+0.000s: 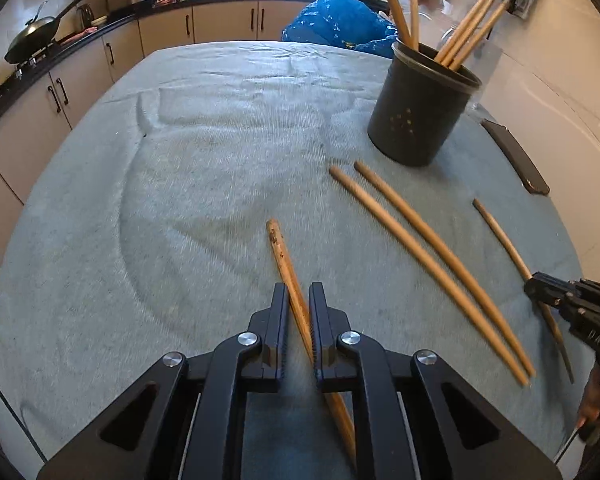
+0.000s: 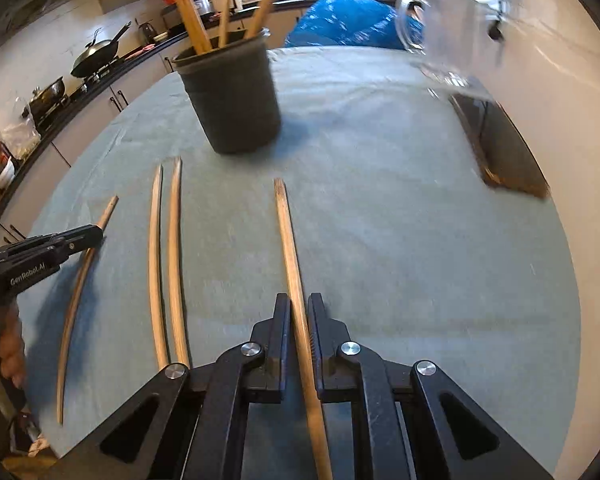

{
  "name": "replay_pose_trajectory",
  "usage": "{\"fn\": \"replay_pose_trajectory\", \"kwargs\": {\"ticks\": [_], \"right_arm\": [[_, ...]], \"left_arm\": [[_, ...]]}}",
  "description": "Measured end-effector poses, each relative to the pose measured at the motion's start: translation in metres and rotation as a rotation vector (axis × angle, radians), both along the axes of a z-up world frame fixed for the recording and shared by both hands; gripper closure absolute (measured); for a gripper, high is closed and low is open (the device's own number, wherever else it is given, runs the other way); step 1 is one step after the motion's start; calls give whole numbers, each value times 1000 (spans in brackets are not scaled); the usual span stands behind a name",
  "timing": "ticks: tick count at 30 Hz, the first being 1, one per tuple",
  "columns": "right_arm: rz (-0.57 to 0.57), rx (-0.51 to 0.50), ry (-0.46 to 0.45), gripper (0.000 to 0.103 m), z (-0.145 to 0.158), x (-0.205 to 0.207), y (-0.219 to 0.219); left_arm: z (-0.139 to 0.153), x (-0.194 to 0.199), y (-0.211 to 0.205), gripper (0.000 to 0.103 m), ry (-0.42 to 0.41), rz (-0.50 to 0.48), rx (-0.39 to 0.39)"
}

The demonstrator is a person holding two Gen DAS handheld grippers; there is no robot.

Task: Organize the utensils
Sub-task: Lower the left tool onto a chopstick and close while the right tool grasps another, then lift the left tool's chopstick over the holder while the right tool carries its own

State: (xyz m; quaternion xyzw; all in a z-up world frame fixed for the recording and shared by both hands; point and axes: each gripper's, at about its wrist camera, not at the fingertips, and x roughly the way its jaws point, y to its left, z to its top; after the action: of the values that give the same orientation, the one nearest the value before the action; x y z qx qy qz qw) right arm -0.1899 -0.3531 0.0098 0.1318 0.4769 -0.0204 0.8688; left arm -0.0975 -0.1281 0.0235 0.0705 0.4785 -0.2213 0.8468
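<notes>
Left wrist view, from left to right: kitchen cabinets (image 1: 80, 76) and a wok (image 1: 32, 38) line the far left edge, beyond a worktop (image 1: 160, 200) covered in a grey-green cloth. At bottom centre the left tongs (image 1: 299, 300) are drawn narrow around one wooden chopstick (image 1: 284, 264), which lies slanted between the jaws with its far end resting on the cloth. To the right of it, two more chopsticks (image 1: 432, 272) lie side by side, just apart, angled away from a dark round holder (image 1: 416, 120) that stands upright near the far right of the worktop with several chopsticks leaning inside. A dark flat phone (image 1: 516, 156) lies right of the holder. At the far right edge the right tongs (image 1: 536, 288) close on a thinner, darker chopstick (image 1: 500, 236). Right wrist view, from left to right: the left tongs (image 2: 92, 234) reach in from the left over a chopstick, then the pair of chopsticks (image 2: 164, 264) lies parallel on the cloth. At bottom centre the right tongs (image 2: 299, 316) are nearly closed on a single chopstick (image 2: 288, 240) pointing away toward the holder (image 2: 236, 100). A blurred clear glass jug (image 2: 444, 32) stands at far right.
</notes>
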Motion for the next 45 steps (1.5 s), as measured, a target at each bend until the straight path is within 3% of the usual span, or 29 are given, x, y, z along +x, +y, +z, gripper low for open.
{"fn": "replay_pose_trajectory", "kwargs": {"ticks": [4,11,21,25,32,36,39,42,45], "right_arm": [[30,49,13,83,0,9,-7],[83,37,97,83,1,51,-9],[136,-50,122,83,2,83,-9],[127,-141,126,81,3,94,4],[100,-185,184,78,6,115,22],[98,-181,197,82,6,117,19],[98,-184,175,95,7,116,24],[76,-117,126,96,6,104,25],[40,-45,66,96,12,87,21]], "left_arm": [[1,-2,-1,91,7,33,7],[4,8,2,91,71,98,11],[3,42,-12,91,72,103,88],[1,48,-20,91,36,70,116],[-1,53,-19,89,4,36,89],[-3,49,-21,82,-21,-10,71],[-4,48,-19,95,-22,9,73],[1,44,-4,97,20,40,-7],[17,29,8,97,-43,51,-36]]}}
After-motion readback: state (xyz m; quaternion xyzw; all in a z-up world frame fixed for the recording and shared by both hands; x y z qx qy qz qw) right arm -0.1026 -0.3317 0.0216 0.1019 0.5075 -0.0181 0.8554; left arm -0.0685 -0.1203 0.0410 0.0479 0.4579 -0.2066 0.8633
